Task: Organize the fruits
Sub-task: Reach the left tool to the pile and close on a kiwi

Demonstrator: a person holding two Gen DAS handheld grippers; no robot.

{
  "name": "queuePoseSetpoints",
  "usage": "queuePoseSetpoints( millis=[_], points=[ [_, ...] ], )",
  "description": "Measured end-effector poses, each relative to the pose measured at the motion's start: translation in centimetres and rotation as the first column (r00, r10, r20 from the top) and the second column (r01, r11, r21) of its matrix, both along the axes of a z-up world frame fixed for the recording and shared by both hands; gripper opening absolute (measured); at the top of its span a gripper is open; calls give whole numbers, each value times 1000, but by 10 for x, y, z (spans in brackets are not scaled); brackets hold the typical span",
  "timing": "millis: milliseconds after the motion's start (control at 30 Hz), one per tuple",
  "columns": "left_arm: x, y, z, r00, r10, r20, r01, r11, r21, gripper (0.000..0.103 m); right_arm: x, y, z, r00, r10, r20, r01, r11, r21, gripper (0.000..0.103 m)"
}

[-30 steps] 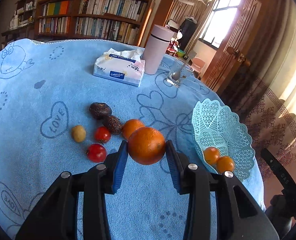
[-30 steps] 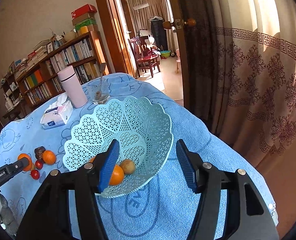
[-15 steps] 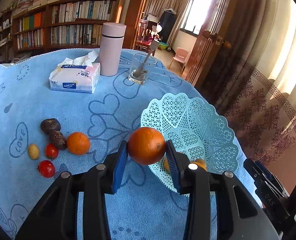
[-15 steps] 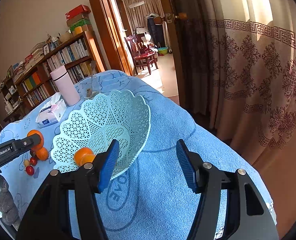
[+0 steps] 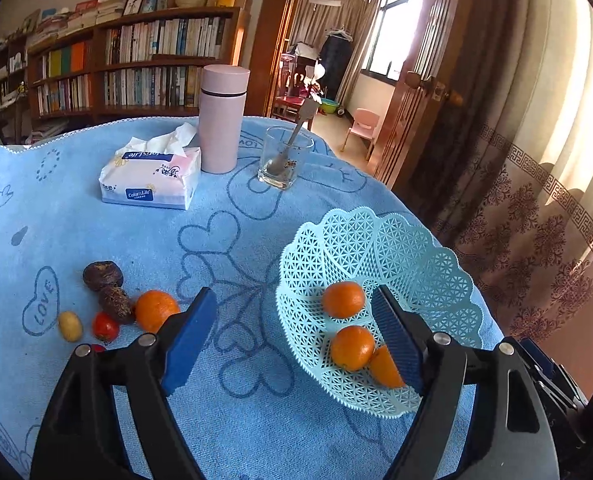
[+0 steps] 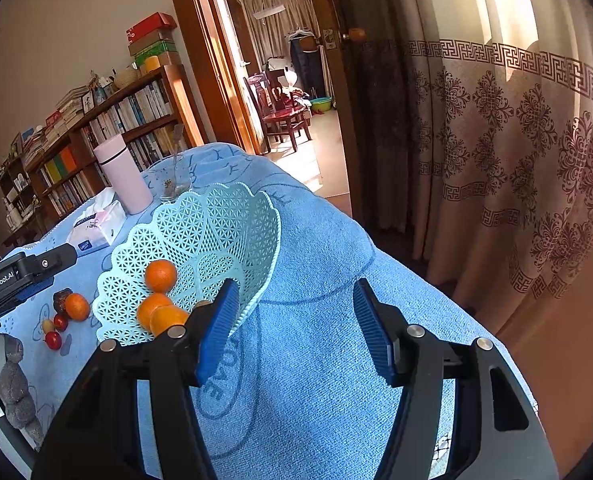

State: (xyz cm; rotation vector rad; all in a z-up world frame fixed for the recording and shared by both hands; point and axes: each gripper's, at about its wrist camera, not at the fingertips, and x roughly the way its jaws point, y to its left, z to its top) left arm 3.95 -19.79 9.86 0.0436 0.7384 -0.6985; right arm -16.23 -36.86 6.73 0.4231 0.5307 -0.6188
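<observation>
While my left tongs (image 5: 294, 338) hang over the table's right side, their blue pads (image 5: 188, 338) stand wide apart with nothing between them. Right pad overlaps the basket (image 5: 416, 248) in view; left pad sits over bare cloth (image 5: 136, 240).

Basket: pale blue lattice, near the right edge of the table, tilted toward me. Contents: three oranges (image 5: 343, 299) low in the bowl, the two nearer ones touching (third partly hidden behind my pad). From the right wrist a small brownish fruit shows just behind the pad; cannot identify it.

Left on the cloth, near the front-left edge: one orange (image 5: 154, 310), two dark wrinkled fruits (image 5: 102, 275) touching each other, two red tomatoes (image 5: 105, 327) (one mostly hidden by my tongs), one small yellow fruit (image 5: 70, 325). All well apart from the basket.

Far edge: tissue pack (image 5: 152, 178), pink flask (image 5: 221, 118) just beside it, glass (image 5: 282, 158) with a spoon in it.

Right tongs (image 6: 296, 326): wide, holding nothing, over the right edge of the cloth just beside the basket rim.
</observation>
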Motion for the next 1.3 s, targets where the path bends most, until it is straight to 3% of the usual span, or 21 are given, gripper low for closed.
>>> queuePoseSetpoints(
  millis=[367,700,1100,1300],
  points=[
    [33,84,-6,976,211,-57,-212,977,-12,83,13,20,5,999,53,-8,-54,998,-19,63],
    [50,148,-19,926,367,-90,-369,929,-8,83,22,33,6,996,90,-18,-90,996,-24,63],
    [64,160,-49,906,409,-109,-405,912,60,83,27,45,2,992,118,-37,-119,992,-31,63],
    [80,151,-66,906,413,-90,-400,906,137,83,27,46,2,992,119,-42,-120,992,-33,63]
  ],
)
